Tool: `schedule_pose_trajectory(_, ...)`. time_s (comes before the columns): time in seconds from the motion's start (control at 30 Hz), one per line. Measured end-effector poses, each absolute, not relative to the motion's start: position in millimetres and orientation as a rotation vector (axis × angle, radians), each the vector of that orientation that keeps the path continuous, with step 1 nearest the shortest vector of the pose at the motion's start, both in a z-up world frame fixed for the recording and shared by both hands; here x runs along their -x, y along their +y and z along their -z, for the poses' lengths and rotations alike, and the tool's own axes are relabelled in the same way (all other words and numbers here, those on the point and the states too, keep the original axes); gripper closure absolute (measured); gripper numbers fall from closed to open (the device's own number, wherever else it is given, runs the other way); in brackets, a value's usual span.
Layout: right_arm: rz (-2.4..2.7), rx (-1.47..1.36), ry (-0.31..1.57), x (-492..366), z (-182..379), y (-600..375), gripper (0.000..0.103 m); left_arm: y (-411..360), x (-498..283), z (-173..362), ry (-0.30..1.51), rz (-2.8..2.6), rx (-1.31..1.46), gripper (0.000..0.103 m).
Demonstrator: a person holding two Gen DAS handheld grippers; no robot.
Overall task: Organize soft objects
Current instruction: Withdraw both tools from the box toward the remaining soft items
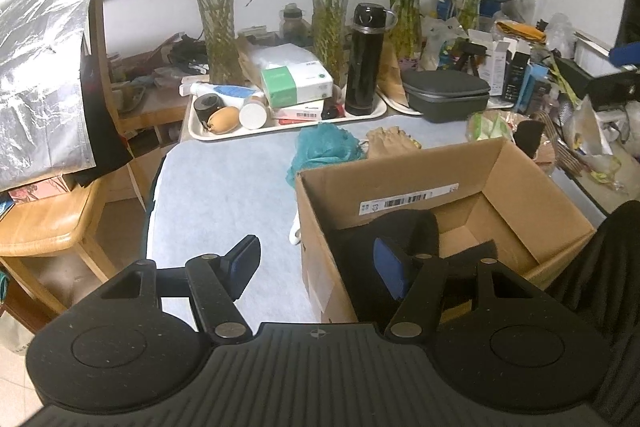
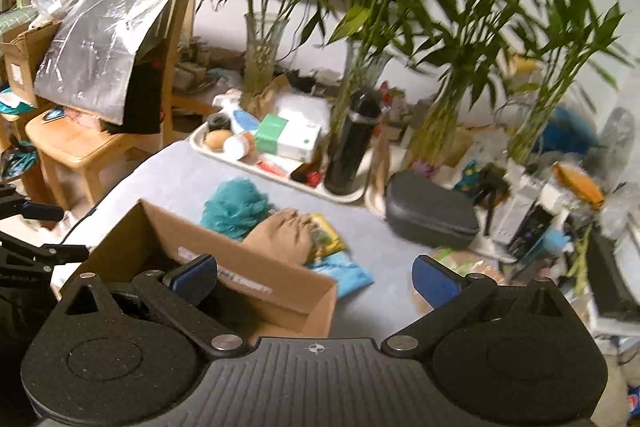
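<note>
An open cardboard box (image 1: 516, 183) stands on the light blue table mat (image 1: 224, 187), with a black soft item (image 1: 404, 231) inside. My left gripper (image 1: 316, 263) is open and empty, straddling the box's near left wall. A teal mesh sponge (image 1: 324, 147) and a tan cloth glove (image 1: 388, 141) lie just behind the box. In the right wrist view the box (image 2: 256, 291) is at lower left, with the teal sponge (image 2: 236, 207), tan glove (image 2: 284, 237) and a light blue soft item (image 2: 348, 273) beyond it. My right gripper (image 2: 316, 279) is open and empty above the box's right end.
A white tray (image 1: 208, 135) with boxes, bottles and a black flask (image 1: 366, 59) stands behind the mat. A grey zip case (image 1: 446, 95) sits to the right. Glass vases with bamboo (image 1: 218, 27) line the back. A wooden chair (image 1: 48, 223) stands left. Clutter fills the right side.
</note>
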State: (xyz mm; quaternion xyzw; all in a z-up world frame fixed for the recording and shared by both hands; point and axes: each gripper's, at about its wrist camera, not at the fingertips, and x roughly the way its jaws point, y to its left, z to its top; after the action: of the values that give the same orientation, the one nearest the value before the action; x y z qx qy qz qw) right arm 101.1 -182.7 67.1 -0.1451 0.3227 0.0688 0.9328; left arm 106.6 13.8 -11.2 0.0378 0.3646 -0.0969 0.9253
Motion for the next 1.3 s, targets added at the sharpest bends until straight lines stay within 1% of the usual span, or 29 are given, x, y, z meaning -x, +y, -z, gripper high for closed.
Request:
schedule_pose_trajectory(0.47,-0.122,0.338,0.555,-102.4,-90.4,-181.6,0.0,18.7,-125.4,8.0,0.743,0.18,-0.056,0.041)
schedule_pose_trajectory(0.6,-0.136,0.341,0.561,-111.0,-89.3,-182.7,0.0,20.7,-134.4,6.4,0.741,0.178,-0.049,0.041)
schedule_pose_trajectory(1.0,-0.226,0.314,0.671,-158.7,-48.7,-207.1,0.0,29.8,-174.7,1.5,0.713,0.155,-0.038,0.041)
schedule_pose_trajectory(1.3,-0.107,0.319,0.786,-214.4,0.9,-227.8,0.0,31.2,-201.9,6.7,0.716,0.167,-0.057,0.041)
